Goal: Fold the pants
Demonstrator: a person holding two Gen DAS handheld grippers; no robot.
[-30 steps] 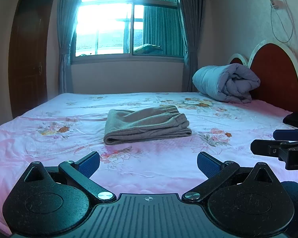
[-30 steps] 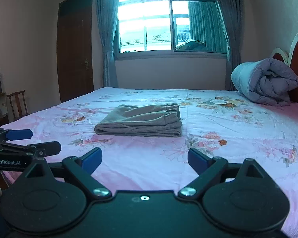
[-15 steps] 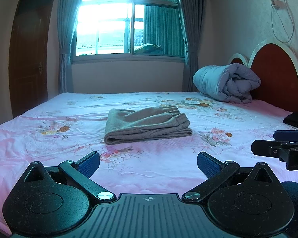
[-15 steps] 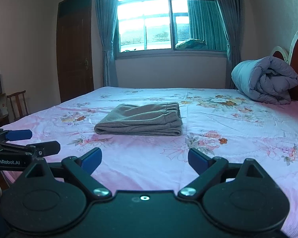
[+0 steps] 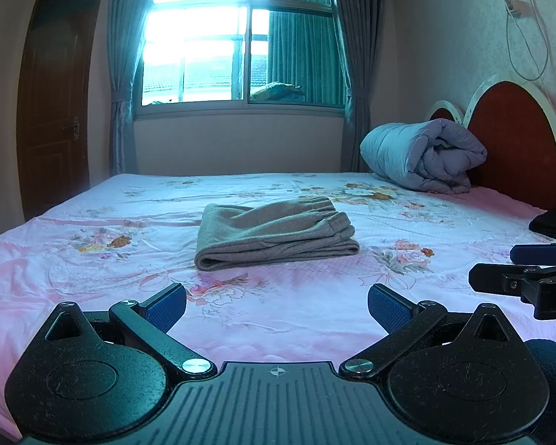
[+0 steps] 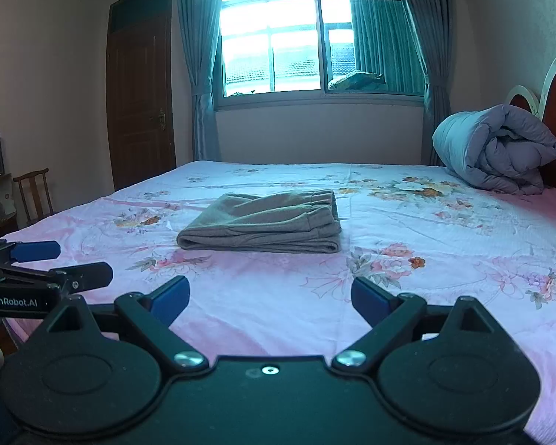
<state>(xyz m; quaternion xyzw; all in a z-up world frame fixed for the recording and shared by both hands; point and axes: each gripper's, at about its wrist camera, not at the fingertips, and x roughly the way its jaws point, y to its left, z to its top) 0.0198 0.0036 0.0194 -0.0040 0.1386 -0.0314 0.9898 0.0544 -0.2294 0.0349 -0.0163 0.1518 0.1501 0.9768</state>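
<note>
Grey pants (image 5: 274, 235) lie folded in a compact stack in the middle of the pink floral bed (image 5: 92, 278); they also show in the right wrist view (image 6: 267, 224). My left gripper (image 5: 276, 306) is open and empty, held above the near part of the bed, well short of the pants. My right gripper (image 6: 270, 296) is also open and empty, at about the same distance from them. Each gripper shows at the edge of the other's view: the right one (image 5: 519, 267) and the left one (image 6: 55, 263).
A rolled grey-blue duvet (image 5: 422, 157) lies at the far right by the red headboard (image 5: 515, 137). A dark cloth (image 5: 552, 222) lies at the right edge. A wooden chair (image 6: 33, 193) and a door (image 6: 141, 100) stand left of the bed. A window (image 5: 241, 37) is behind.
</note>
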